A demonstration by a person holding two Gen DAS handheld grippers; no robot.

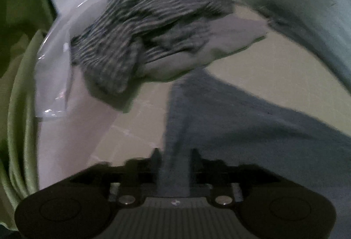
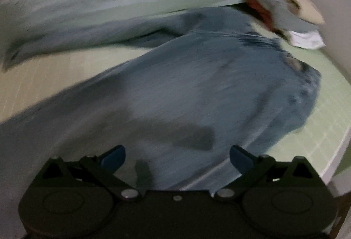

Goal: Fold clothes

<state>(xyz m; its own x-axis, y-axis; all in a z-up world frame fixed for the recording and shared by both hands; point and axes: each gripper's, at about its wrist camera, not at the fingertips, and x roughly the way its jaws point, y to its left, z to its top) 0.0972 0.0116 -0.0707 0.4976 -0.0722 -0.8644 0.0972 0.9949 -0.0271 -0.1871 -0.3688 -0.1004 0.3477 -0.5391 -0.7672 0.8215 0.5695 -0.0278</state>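
Note:
Blue jeans [image 2: 208,85] lie spread over a pale green gridded sheet [image 2: 65,68], blurred by motion in the right wrist view. My right gripper [image 2: 176,156] hovers just above them, open wide, blue pads [image 2: 114,156] apart with nothing between them. In the left wrist view my left gripper [image 1: 174,164] is shut on a strip of the blue jeans [image 1: 241,129], which run up and to the right from its fingers.
A striped grey garment [image 1: 142,37] sits on a light cloth beside clear plastic wrap [image 1: 52,76] at the left. Green fabric [image 1: 19,107] hangs at the far left. A pile of beige, grey and red clothes [image 2: 283,6] lies at the back right. The surface's white edge [image 2: 333,162] runs along the right.

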